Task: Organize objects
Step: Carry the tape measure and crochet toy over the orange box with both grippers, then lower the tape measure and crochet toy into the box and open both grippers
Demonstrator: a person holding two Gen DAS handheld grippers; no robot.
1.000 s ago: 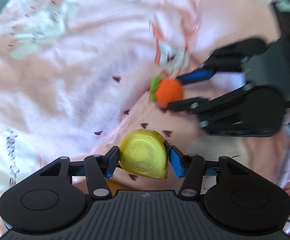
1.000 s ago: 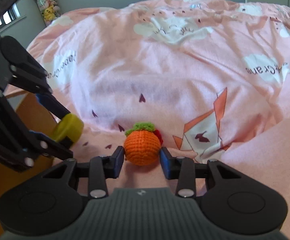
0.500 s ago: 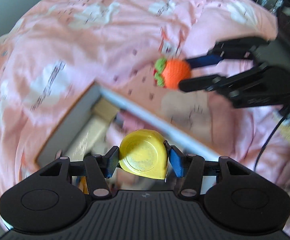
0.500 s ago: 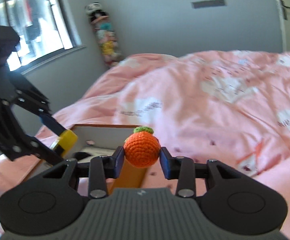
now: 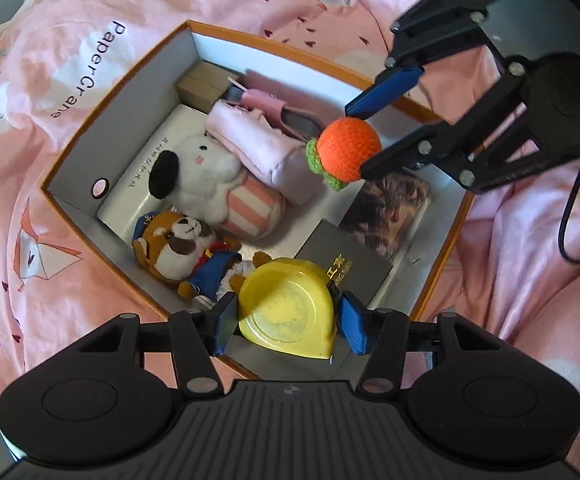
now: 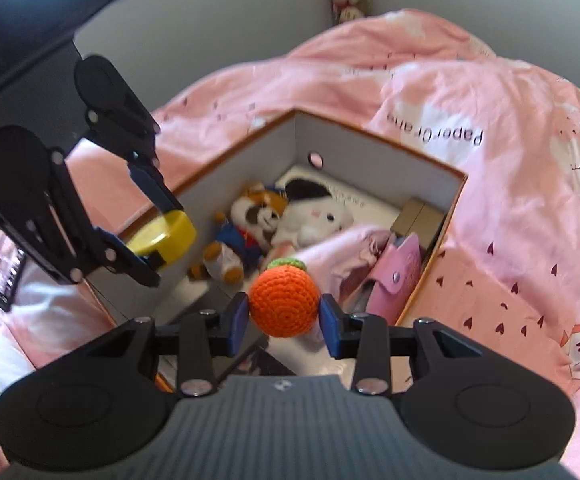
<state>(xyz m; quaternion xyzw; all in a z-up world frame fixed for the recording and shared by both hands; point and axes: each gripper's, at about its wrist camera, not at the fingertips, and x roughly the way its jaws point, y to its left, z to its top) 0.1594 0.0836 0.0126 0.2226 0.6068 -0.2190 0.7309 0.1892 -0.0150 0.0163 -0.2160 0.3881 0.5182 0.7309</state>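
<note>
Both claws hang over the open box with their loads, so the step in hand looks like the drop-off: each thing has to go down into a free spot and be let go

Nearest in the left wrist view, at lower centre, the left claw point(image 5: 285, 318) is clamped on the yellow tape measure point(image 5: 287, 314), a blue pad pressed to each flank. It hangs above the near corner of the box point(image 5: 145, 68), over a dark grey card point(image 5: 340, 262) lying flat on the box floor. Just left of it lies the raccoon plush point(image 5: 177, 244), and beyond that the white dog plush point(image 5: 205, 176) with a striped cushion under it

In the right wrist view, the right claw point(image 6: 283, 314) sits at lower centre, closed on the orange crocheted ball point(image 6: 283, 302), its green leaf cap turned away from the camera. In the left view the same ball shows at upper right of centre, above the pale pink pouch point(image 5: 257, 144) and beside a photo card point(image 5: 394, 208)

Farther in, against the back wall of the box, stands a small brown carton point(image 5: 205, 84), and all around is the pink bedspread point(image 5: 49, 80) the box rests on

My reading is that the next move calls for lowering each claw toward a bare patch of floor, likely the cards on the right side in the left wrist view, then parting the fingers. The ball may roll off the soft pouch if released there, and the two claws are near enough to need care not to knock each other
</note>
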